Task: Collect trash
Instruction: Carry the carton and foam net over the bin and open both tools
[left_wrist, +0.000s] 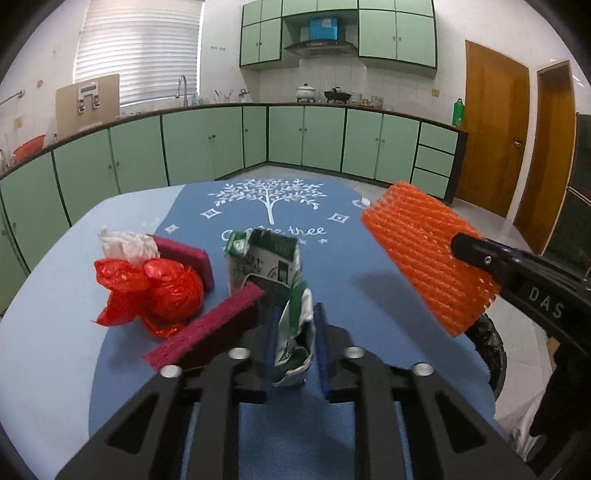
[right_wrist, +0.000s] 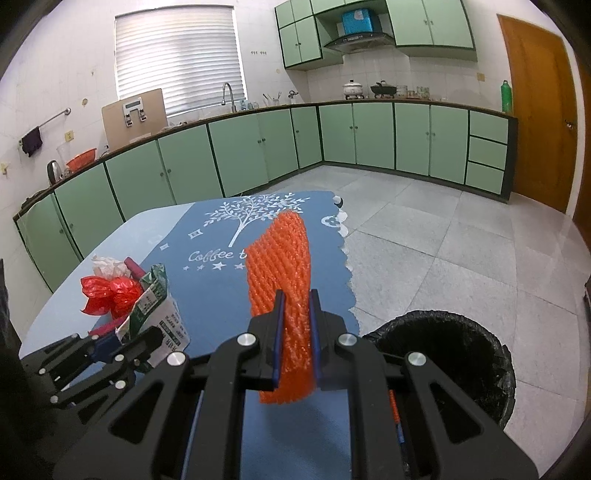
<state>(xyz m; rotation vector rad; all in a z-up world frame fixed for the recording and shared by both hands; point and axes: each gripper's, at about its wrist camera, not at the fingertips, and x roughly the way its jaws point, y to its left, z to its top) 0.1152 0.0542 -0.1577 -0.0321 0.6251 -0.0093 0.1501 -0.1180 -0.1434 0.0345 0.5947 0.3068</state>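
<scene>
crushed carton (left_wrist: 291, 325) in left hand-held gripper (left_wrist: 295, 343) — orange foam net (right_wrist: 284, 280) in right hand-held gripper (right_wrist: 297, 332)

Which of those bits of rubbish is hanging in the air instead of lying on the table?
The orange foam net, clamped in the right tool. The crushed carton and red bag sit on the table.

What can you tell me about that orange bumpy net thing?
The orange foam net sleeve looks soft and spongy, with ribbed mesh rows and tiny holes along its edge. It is flattened, uncrumpled, and held up in the air, standing on edge over the blue tablecloth. The right gripper pinches its lower end between blue pads. Nothing else touches it. The black-lined trash bin sits just beside it.
</scene>
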